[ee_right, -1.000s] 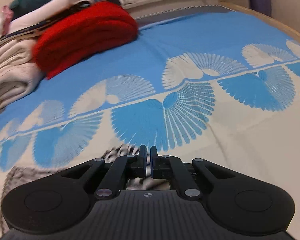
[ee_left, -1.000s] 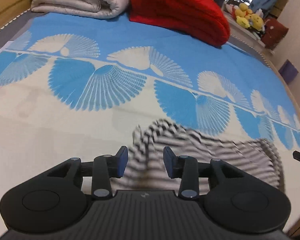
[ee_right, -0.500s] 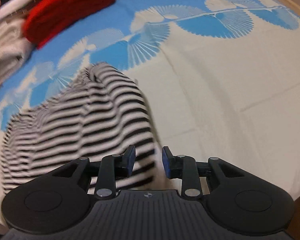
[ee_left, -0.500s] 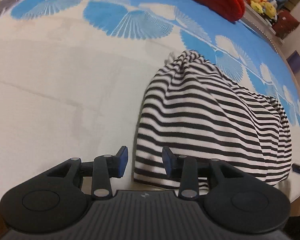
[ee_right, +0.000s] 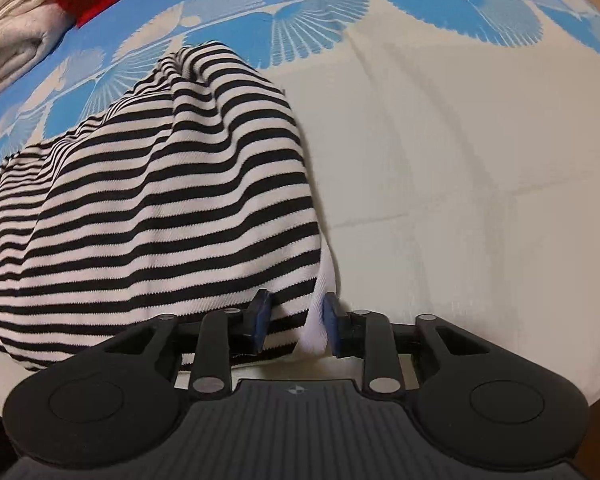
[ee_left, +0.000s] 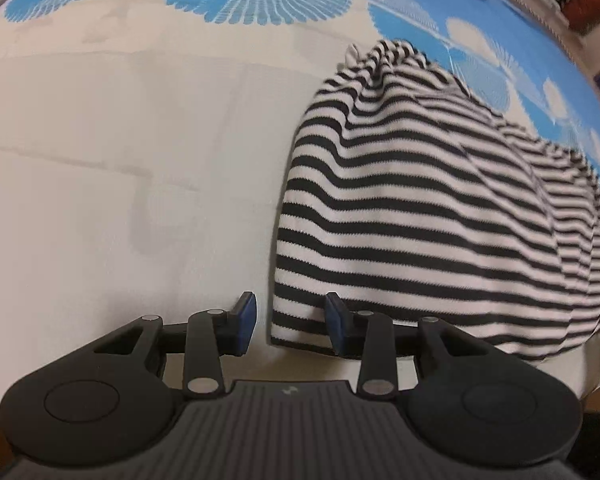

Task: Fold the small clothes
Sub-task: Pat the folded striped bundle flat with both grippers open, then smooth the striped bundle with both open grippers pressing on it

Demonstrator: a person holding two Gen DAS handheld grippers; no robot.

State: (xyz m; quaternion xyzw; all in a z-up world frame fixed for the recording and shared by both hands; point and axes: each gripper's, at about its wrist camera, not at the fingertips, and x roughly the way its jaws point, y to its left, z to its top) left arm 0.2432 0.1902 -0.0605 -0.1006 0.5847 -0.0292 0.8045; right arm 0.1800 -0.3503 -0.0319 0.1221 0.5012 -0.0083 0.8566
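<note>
Both tongs, left [ee_left: 288, 322] and right [ee_right: 294, 322], gape wide astride near corners of shirt [ee_left: 432, 216]; close on hem squarely, both layers.

Black-and-white striped garment [ee_left: 440, 216] [ee_right: 156, 208]: knit, horizontal stripes, lying rumpled on bed [ee_left: 120, 180] [ee_right: 460, 168], near bed's front edge. Far end bunched into raised peak reaching bed's blue fan pattern. Near hem roughly straight, one white corner curled up. Surface wavy, not flat.

Striped garment [ee_right: 160, 200] corner between parted jaws, patterned bedspread [ee_right: 460, 160]
</note>
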